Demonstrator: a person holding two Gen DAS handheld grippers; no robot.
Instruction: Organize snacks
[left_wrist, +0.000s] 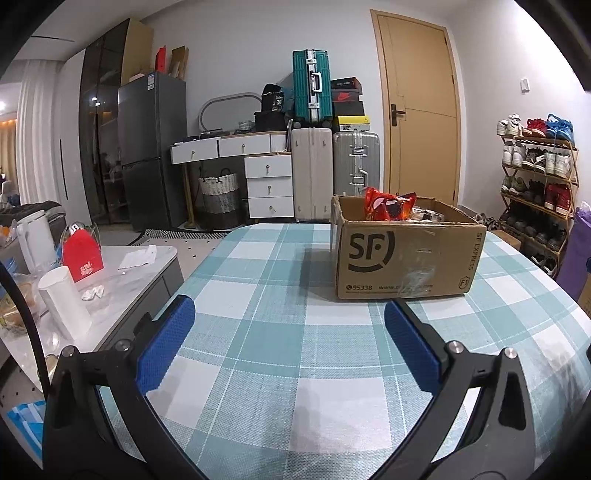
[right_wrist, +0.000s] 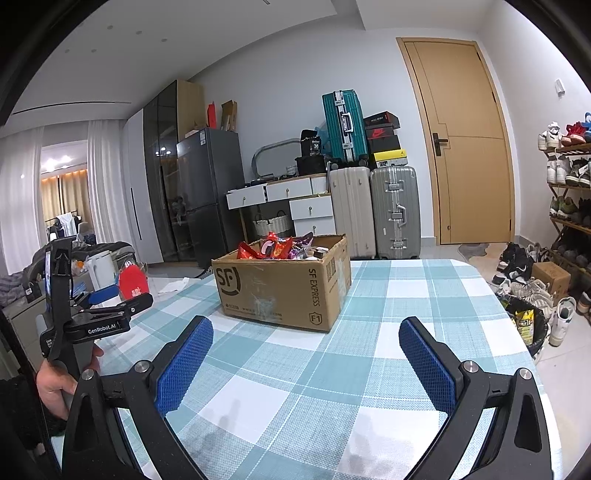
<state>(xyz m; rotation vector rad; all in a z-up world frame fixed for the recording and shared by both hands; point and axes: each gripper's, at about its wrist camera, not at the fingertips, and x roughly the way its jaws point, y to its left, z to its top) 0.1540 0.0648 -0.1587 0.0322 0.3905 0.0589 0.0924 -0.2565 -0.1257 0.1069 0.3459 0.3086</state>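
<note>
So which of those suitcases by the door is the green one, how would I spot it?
Find the wooden door in the back wall; just left of it stand two upright suitcases, a cream suitcase and a silver suitcase. The teal suitcase stands on top of the cream one, beside stacked shoeboxes. It is the only coloured case and the only raised one.

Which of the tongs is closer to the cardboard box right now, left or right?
Hard to call; they look about level. The left tongs face the cardboard box from slightly left; the right tongs face it from slightly right. Both open, short of it.
</note>
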